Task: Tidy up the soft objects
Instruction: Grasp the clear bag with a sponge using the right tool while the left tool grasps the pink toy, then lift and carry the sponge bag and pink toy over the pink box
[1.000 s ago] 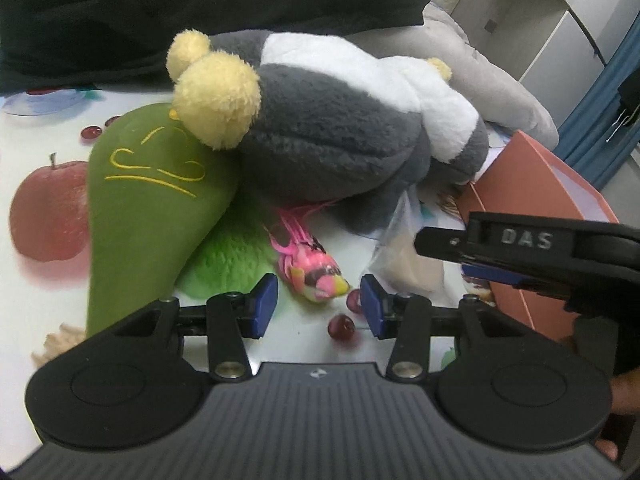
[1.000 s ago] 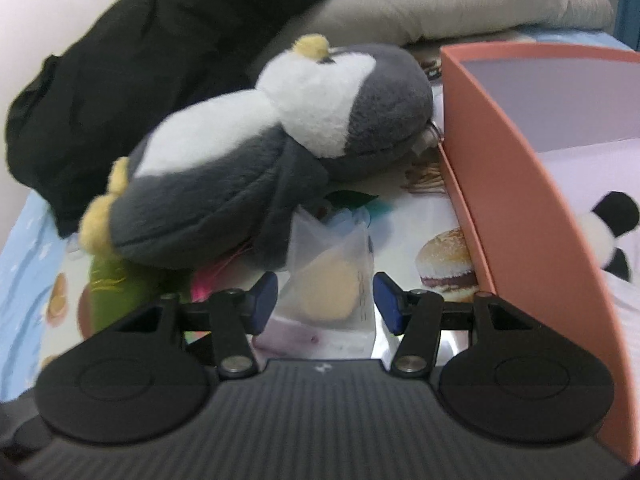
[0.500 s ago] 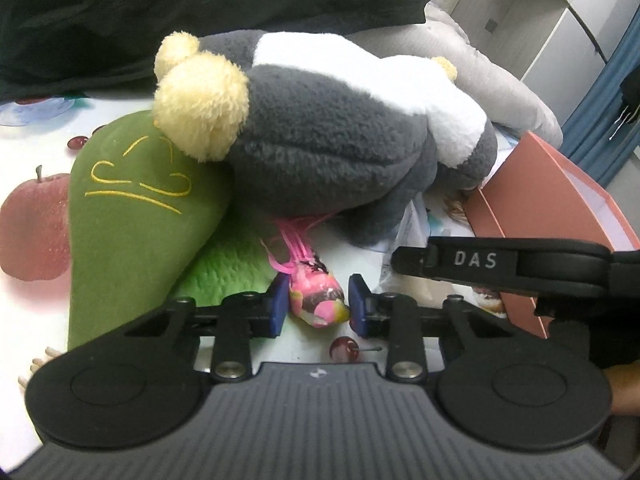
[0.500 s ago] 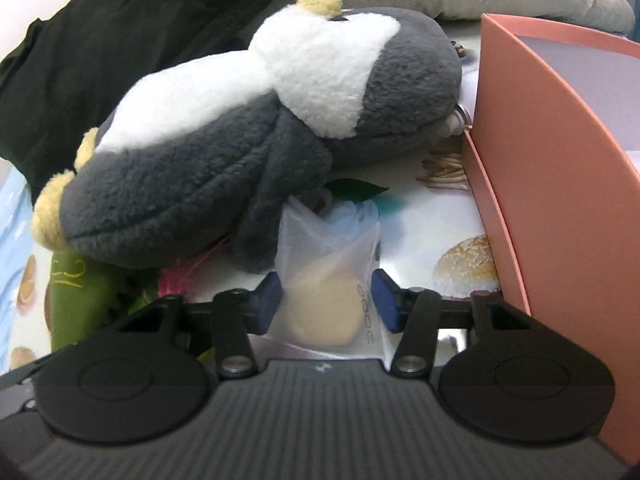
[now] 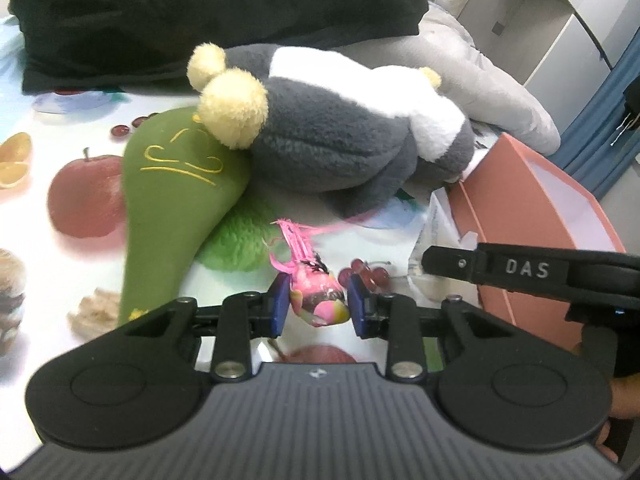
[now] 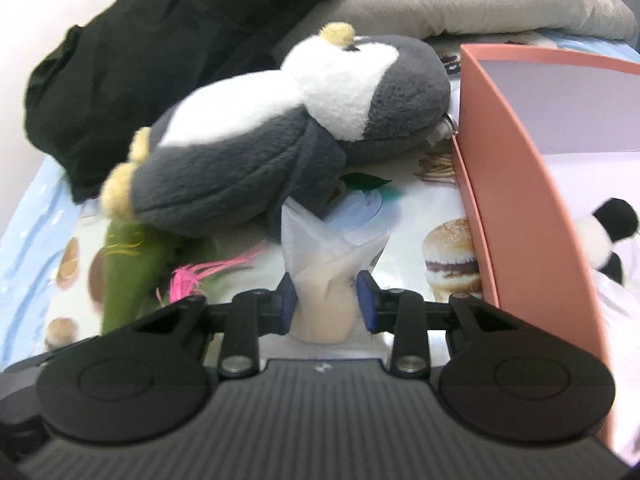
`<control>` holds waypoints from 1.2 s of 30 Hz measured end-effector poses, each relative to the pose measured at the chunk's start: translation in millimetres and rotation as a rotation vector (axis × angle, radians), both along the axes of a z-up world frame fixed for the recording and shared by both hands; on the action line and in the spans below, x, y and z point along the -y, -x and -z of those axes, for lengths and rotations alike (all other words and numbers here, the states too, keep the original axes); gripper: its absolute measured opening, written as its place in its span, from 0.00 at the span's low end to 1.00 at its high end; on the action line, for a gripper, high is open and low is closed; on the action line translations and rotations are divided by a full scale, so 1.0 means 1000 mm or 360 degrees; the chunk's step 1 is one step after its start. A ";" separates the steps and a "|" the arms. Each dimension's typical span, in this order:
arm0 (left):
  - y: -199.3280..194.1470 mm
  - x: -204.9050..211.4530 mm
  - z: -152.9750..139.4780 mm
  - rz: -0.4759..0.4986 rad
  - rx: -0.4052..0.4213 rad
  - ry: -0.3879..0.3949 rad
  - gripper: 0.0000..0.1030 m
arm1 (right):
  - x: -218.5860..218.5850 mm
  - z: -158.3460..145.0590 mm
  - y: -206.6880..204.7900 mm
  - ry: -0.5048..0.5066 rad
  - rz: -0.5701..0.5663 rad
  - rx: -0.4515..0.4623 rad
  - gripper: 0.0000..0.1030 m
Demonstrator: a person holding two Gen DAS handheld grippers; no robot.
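Note:
My left gripper (image 5: pixel 316 306) is shut on a small pink feathered toy (image 5: pixel 316 296), held a little above the printed cloth. In the right wrist view my right gripper (image 6: pixel 326 304) has a clear bag with a beige soft thing (image 6: pixel 324 280) pinched between its blue pads, and its jaws are still closing. Behind both lies a grey and white penguin plush (image 5: pixel 332 140) (image 6: pixel 256 168), resting on a green plush (image 5: pixel 176 184) (image 6: pixel 128 264). To the right stands an open pink box (image 5: pixel 516 208) (image 6: pixel 516 184) with a panda plush (image 6: pixel 608 236) inside.
A black garment (image 5: pixel 200 12) and a grey cushion (image 5: pixel 500 92) are piled at the back. The food-printed cloth (image 5: pixel 80 200) covers the surface. The box wall stands close to the right of my right gripper. White furniture (image 5: pixel 540 20) stands far right.
Both grippers have closed on their objects: the left on the pink toy, the right on the bagged beige thing. Both then rose and drew back slightly with them.

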State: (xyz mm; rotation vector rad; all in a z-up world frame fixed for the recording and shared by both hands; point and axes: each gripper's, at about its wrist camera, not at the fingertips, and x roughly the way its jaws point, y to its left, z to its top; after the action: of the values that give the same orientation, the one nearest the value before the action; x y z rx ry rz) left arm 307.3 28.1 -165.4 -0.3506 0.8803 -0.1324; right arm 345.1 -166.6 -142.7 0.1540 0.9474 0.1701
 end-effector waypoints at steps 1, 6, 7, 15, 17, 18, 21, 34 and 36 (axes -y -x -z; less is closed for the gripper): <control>0.006 0.000 -0.005 0.0002 0.0004 0.0002 0.35 | 0.001 -0.004 0.006 0.0001 -0.0004 0.0007 0.35; 0.040 0.001 -0.029 0.0007 0.0038 0.0014 0.35 | 0.002 -0.028 0.043 -0.0007 -0.0043 0.0041 0.35; 0.047 0.001 -0.034 0.0010 0.0041 0.0022 0.35 | 0.002 -0.032 0.050 -0.0011 -0.0049 0.0048 0.35; 0.111 0.004 -0.065 0.0026 0.0079 0.0028 0.35 | 0.003 -0.066 0.116 -0.0029 -0.0092 0.0117 0.35; 0.128 0.004 -0.072 0.0027 0.0094 0.0034 0.35 | 0.005 -0.074 0.132 -0.0026 -0.0100 0.0135 0.35; 0.136 0.005 -0.075 0.0030 0.0103 0.0033 0.35 | 0.006 -0.077 0.142 -0.0030 -0.0107 0.0145 0.35; 0.157 0.007 -0.082 0.0037 0.0120 0.0025 0.35 | 0.008 -0.083 0.166 -0.0023 -0.0117 0.0159 0.35; 0.201 0.038 -0.111 0.0144 0.0177 0.0017 0.35 | 0.041 -0.102 0.237 -0.0030 -0.0015 0.0237 0.35; 0.197 0.046 -0.118 0.0168 0.0187 0.0023 0.35 | 0.050 -0.109 0.240 -0.0051 0.0016 0.0271 0.35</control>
State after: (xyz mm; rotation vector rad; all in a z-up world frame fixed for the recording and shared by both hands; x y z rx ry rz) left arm 109.9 -17.5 -47.0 -0.3071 0.7822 -0.2545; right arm 105.0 -217.0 -33.6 0.1715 0.7745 0.1861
